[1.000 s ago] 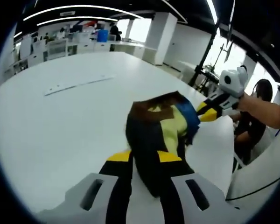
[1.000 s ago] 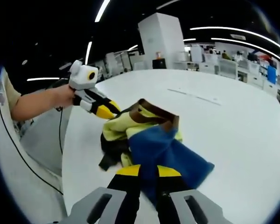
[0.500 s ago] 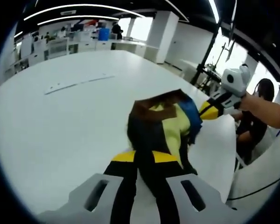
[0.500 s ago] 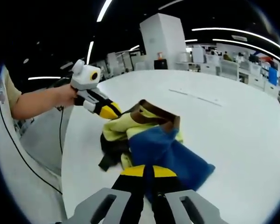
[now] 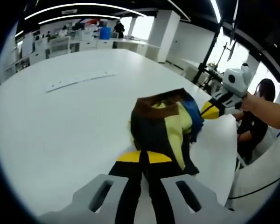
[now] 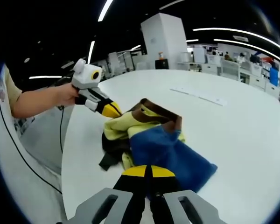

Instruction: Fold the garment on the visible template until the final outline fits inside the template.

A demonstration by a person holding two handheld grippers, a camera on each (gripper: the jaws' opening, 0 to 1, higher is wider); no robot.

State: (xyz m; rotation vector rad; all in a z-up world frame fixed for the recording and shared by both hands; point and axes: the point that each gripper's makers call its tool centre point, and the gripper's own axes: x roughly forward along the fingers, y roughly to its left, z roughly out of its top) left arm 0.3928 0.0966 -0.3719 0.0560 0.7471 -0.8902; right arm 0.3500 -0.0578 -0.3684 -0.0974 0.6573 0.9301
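Observation:
A crumpled garment [image 5: 164,122] in dark, yellow, blue and brown lies bunched on the white table [image 5: 60,130]. My left gripper [image 5: 144,157] is shut on its dark cloth, yellow tips together. In the right gripper view the garment [image 6: 154,140] shows its blue panel nearest, and my right gripper [image 6: 148,171] is shut on that blue cloth. The right gripper [image 5: 209,111] comes in from the right in the left gripper view, at the blue edge. The left gripper [image 6: 111,111], held by a hand, meets the yellow cloth in the right gripper view.
A thin white strip [image 5: 79,80] lies flat farther out on the table, also seen as the strip [image 6: 198,95]. The table's curved edge [image 5: 231,154] runs close to the garment. A person [image 5: 259,100] sits beyond it. A cable [image 6: 23,158] hangs at the left.
Both pairs of jaws have drawn together on the cloth, from apart to tips meeting. The garment has stayed bunched in about the same place.

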